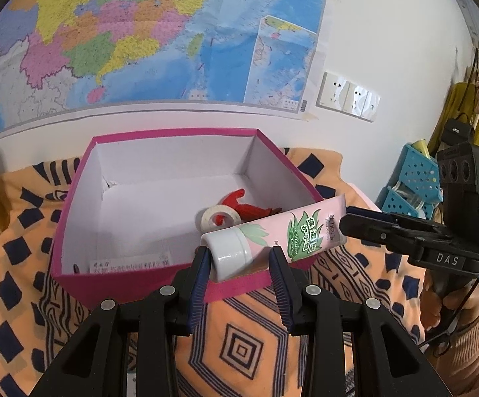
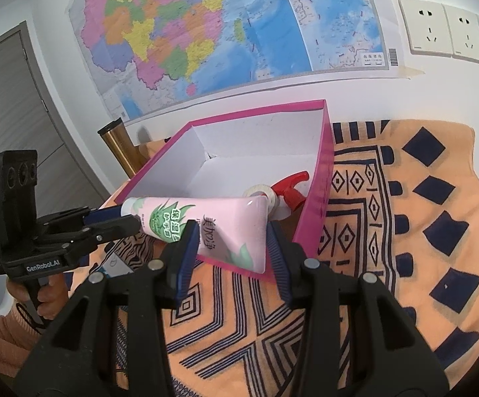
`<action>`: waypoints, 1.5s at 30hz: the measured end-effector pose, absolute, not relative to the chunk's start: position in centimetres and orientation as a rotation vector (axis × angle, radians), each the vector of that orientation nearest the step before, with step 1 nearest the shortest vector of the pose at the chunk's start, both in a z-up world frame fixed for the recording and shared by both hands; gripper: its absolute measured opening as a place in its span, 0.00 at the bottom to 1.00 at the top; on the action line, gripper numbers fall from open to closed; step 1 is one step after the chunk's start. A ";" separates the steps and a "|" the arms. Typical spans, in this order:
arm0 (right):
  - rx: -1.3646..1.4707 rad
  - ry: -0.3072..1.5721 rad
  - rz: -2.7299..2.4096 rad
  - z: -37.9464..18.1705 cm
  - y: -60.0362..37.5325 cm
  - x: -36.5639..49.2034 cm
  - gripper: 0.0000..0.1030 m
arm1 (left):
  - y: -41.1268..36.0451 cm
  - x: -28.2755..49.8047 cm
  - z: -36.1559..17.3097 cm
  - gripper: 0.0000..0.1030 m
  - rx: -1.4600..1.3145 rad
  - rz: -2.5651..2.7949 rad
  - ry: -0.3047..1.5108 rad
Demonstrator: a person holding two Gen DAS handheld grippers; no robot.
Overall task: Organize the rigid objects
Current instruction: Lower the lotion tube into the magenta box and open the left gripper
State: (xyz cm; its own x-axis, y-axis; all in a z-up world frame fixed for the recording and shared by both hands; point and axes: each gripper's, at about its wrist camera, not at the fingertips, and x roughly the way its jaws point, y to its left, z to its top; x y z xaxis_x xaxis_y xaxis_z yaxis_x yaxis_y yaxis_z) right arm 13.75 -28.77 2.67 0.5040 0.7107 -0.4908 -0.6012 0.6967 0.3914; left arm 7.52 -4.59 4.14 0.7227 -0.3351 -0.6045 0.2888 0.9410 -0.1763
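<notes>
Sitting in the pink box: tape roll, red sprayer.

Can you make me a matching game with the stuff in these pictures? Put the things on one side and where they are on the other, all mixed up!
Things:
1. pink tube
2. roll of tape
3. map
4. box

Places:
A. hanging on the wall
B. sitting on the patterned cloth
C. lying inside the box
D. held at both ends by the left tool and the right tool

Right pairs: 1-D, 2-C, 3-A, 4-B
</notes>
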 end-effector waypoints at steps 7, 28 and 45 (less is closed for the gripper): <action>0.172 0.675 0.790 2.8 -28.4 14.6 0.44 | -4.4 8.4 4.4 0.36 -0.074 -0.340 0.677; 0.144 0.699 0.758 3.0 -27.2 17.3 0.44 | -3.8 11.7 3.6 0.35 -0.110 -0.327 0.727; 0.133 0.727 0.730 2.1 -26.9 18.0 0.44 | -4.1 13.0 2.7 0.36 -0.118 -0.322 0.767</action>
